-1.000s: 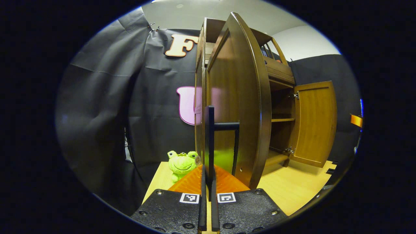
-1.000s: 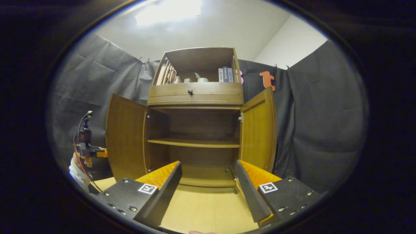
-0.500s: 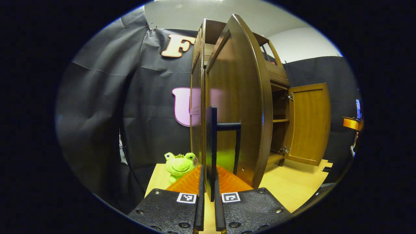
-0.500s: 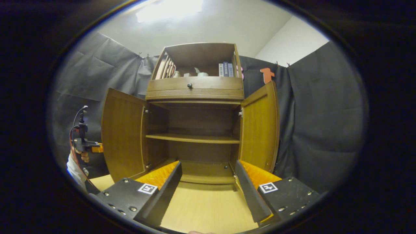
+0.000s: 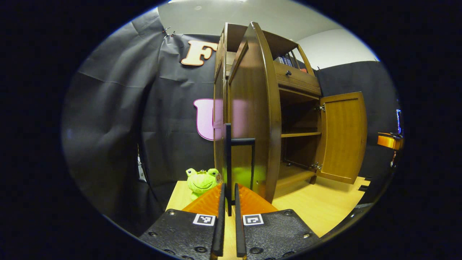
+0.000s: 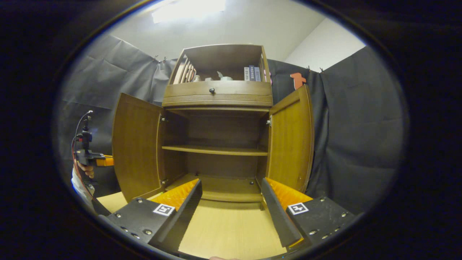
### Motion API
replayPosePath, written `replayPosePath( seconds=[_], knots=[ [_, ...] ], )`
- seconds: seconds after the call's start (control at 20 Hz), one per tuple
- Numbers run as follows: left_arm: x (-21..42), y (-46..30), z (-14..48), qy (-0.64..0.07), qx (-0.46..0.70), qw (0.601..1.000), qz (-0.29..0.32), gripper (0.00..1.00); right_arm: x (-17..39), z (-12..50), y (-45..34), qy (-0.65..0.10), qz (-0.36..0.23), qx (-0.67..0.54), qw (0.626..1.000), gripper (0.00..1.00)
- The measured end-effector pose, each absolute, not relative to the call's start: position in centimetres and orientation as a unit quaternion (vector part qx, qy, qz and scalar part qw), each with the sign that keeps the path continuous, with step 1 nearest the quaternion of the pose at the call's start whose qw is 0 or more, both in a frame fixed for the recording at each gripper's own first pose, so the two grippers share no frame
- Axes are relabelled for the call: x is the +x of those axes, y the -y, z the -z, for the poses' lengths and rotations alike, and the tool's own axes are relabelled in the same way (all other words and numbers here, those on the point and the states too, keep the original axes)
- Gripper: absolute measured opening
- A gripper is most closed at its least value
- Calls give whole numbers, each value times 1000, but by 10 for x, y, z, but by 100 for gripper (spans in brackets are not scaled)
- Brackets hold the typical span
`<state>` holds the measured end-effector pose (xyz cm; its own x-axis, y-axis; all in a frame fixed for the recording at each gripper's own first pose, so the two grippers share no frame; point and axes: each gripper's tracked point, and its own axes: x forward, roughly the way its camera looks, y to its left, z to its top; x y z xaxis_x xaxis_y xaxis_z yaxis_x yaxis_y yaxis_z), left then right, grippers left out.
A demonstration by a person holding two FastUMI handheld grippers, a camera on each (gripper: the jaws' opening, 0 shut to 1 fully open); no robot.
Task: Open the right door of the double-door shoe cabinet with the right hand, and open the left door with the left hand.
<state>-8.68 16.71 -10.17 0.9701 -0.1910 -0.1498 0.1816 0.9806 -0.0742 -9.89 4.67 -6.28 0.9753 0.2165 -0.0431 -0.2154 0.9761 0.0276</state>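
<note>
Since 1 second ago the left gripper [image 5: 227, 213] has loosened, its fingers now slightly apart around the left door's [image 5: 252, 119] black handle [image 5: 228, 159]. The right gripper [image 6: 231, 206] hangs spread and empty before the shoe cabinet [image 6: 218, 97] on the table [image 6: 227, 234], its 2 doors swung wide, right door [image 6: 290, 139] included.

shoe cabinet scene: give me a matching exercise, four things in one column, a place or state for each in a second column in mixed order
Things:
1. left door
2. frog plush
3. books
4. right hand-held gripper

Places or states:
A. on the open top shelf
B. fingers spread, holding nothing
C. swung open, handle between the left hand-held gripper fingers
D. on the table beside the cabinet

Pairs: 1-C, 2-D, 3-A, 4-B
</note>
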Motion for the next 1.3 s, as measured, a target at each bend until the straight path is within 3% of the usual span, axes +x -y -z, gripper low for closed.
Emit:
replayPosePath(
  seconds=[0.05, 0.1, 0.15, 0.2, 0.65, 0.75, 1.0, 1.3],
  knots=[
    [-89, -169, 101, -80, -30, 993, 84, 21, -99, 64, -47, -24, -106, 13, 994, 98],
    [-92, -172, 98, -77, -32, 994, 75, 12, -99, 64, -48, -24, -105, 16, 994, 98],
    [-96, -172, 97, -76, -34, 994, 68, 22, -99, 63, -49, -23, -107, 18, 994, 98],
    [-102, -174, 93, -74, -38, 995, 58, 23, -100, 63, -51, -22, -110, 18, 993, 98],
    [-154, -190, 45, -12, -43, 998, -48, 76, -108, 64, -28, -4, -109, 46, 993, 98],
    [-167, -186, 30, 2, -48, 997, -57, 93, -106, 63, -26, -5, -113, 36, 993, 98],
    [-172, -152, 3, 2, -57, 996, -61, 95, -103, 60, -10, -6, -102, 9, 995, 98],
    [-158, -74, -23, 13, -49, 999, -20, 92, -101, 43, -4, 2, -96, 41, 995, 98]
  ],
)
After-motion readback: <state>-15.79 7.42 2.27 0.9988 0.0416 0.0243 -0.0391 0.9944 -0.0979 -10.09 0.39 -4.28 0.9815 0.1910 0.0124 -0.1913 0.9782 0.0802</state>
